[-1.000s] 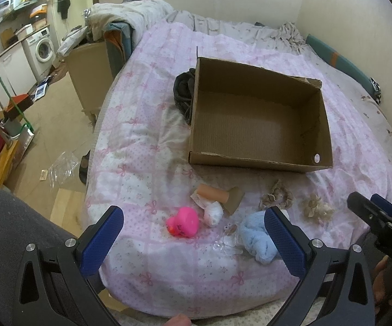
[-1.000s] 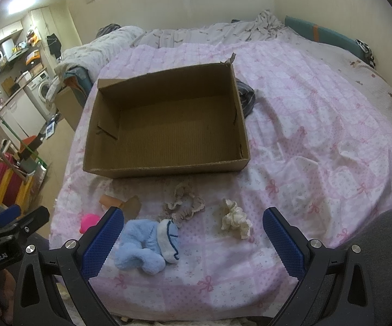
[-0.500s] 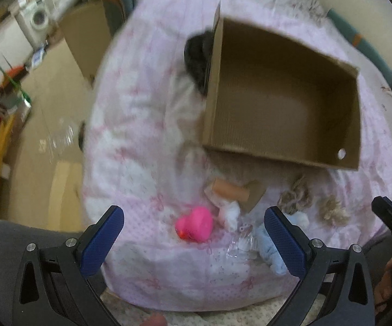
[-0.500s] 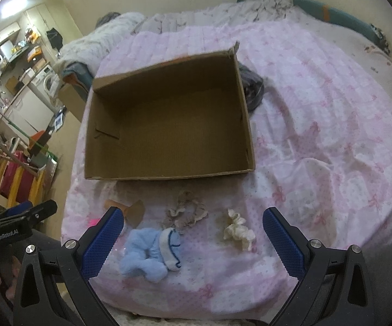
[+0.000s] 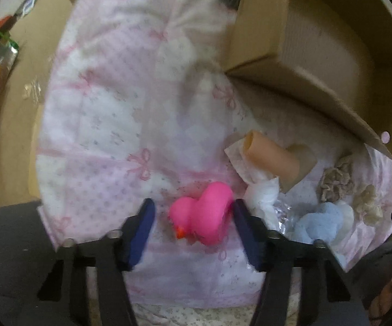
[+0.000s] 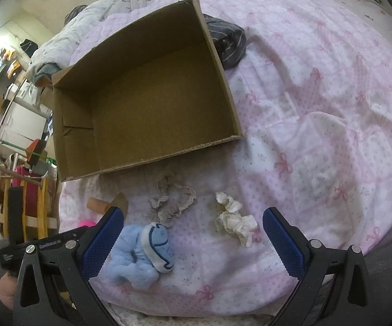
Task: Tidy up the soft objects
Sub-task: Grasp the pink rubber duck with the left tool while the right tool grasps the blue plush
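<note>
A pink rubber duck (image 5: 202, 213) lies on the pink quilt, between the blue pads of my left gripper (image 5: 193, 226). The right pad touches it; a gap shows at the left pad. A blue and white plush toy (image 6: 144, 255) lies in front of my right gripper (image 6: 191, 241), which is open and empty above the bed edge. A grey-brown scrunchie (image 6: 172, 201) and a cream scrunchie (image 6: 234, 221) lie beyond the plush. The open cardboard box (image 6: 147, 100) stands empty behind them.
A peach tube with cardboard (image 5: 273, 159) and crumpled white tissue (image 5: 262, 197) lie beside the duck. A dark striped cloth (image 6: 227, 40) lies behind the box. The bed edge drops to the floor at the left, with furniture (image 6: 13, 190) there.
My left gripper has dropped down and forward to the duck and its jaws have narrowed around it. My right gripper has tilted downward, staying open over the plush and scrunchies.
</note>
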